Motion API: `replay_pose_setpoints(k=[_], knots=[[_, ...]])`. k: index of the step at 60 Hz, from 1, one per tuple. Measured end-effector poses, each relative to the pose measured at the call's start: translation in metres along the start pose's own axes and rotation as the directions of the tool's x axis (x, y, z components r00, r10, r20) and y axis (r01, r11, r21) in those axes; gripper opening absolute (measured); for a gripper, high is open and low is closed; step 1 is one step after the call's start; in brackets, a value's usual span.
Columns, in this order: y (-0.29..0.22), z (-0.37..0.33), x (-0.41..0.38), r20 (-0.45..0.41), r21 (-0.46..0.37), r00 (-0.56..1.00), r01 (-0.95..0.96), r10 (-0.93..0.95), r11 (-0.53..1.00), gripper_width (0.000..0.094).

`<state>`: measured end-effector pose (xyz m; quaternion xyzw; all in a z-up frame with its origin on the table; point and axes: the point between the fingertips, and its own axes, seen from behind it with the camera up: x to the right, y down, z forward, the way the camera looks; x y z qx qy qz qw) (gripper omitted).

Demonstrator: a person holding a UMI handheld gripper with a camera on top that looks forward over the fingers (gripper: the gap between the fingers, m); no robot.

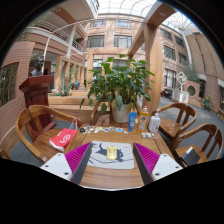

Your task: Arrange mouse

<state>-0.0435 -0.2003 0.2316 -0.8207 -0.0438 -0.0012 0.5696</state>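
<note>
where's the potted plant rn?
Gripper view: the potted plant stands at the table's far side, beyond the open gripper, with bottles just to its right.

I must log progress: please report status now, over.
Gripper jaws open, empty. Mouse not clearly seen; printed mat lies between jaws. Potted plant and bottles beyond, not in the way.

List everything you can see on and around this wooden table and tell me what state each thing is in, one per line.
Tool: open, pink pads apart, nothing held.
Grey rectangular mouse mat with a yellow picture: lying flat on the round wooden table, between the fingers.
Green leafy potted plant: upright at the table's far side.
Blue bottle: standing upright.
White bottle: standing upright.
Red flat object: lying beside the mat.
Wooden chairs: empty.
Mouse: cannot tell.
</note>
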Motion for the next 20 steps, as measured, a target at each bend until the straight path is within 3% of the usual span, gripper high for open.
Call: replay_pose_setpoints(k=[20], knots=[[0.016, -0.022, 0.003, 0.003, -0.009, 1.000, 0.021, -0.021, 1.000, 0.0853]])
